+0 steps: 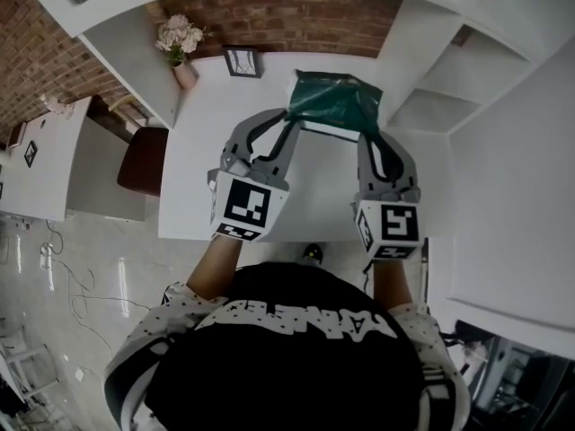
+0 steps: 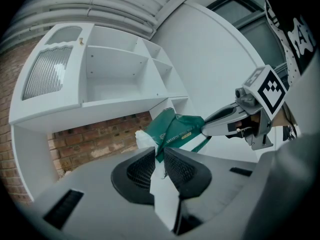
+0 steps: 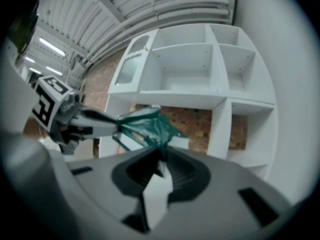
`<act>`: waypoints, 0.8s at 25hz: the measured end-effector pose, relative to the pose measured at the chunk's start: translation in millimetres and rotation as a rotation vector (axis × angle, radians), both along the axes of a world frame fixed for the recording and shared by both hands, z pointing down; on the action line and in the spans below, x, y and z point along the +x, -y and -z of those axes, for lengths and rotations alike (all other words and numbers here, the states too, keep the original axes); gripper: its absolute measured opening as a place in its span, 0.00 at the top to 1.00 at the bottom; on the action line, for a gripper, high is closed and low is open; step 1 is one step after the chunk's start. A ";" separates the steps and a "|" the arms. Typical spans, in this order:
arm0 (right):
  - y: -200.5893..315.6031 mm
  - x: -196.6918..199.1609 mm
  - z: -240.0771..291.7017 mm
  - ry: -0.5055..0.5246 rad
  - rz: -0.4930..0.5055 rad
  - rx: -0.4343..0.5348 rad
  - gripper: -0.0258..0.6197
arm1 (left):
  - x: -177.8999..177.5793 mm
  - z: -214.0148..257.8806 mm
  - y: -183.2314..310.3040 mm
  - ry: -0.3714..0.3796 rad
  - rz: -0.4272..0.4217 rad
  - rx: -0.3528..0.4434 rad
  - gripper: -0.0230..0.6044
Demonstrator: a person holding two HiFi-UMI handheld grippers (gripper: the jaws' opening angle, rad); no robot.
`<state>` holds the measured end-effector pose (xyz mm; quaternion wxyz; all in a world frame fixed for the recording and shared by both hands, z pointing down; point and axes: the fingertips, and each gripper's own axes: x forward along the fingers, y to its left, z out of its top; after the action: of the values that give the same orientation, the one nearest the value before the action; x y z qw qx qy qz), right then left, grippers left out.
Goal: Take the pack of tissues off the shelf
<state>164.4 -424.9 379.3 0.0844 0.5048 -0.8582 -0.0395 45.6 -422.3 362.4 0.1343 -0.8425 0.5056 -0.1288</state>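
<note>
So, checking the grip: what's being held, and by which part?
The tissue pack, left gripper and right gripper each pinching its wrapper at opposite ends.

head view overhead; gripper views close, facing shelves (image 2: 115, 79)

Print on the tissue pack (image 2: 176, 130) — too small to read; photo frame (image 1: 243, 62) likewise.

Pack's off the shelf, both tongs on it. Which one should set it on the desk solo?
Left, probably: the left tongs bite deeper onto the tissue pack; the right tongs pinch only a wrapper corner.
</note>
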 end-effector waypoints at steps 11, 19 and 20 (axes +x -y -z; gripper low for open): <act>-3.8 3.9 1.6 0.011 -0.001 -0.001 0.84 | 4.1 0.6 -6.1 -0.004 0.008 -0.005 0.83; -6.0 10.2 0.1 0.019 -0.002 0.003 0.84 | 10.0 0.7 -8.6 -0.004 0.012 0.003 0.83; -6.4 11.2 0.0 0.021 -0.002 0.003 0.84 | 11.1 0.8 -9.0 -0.004 0.012 0.004 0.83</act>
<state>175.6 -418.6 379.3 0.0748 0.5060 -0.8585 -0.0355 56.7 -413.3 361.6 0.1342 -0.8395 0.5111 -0.1268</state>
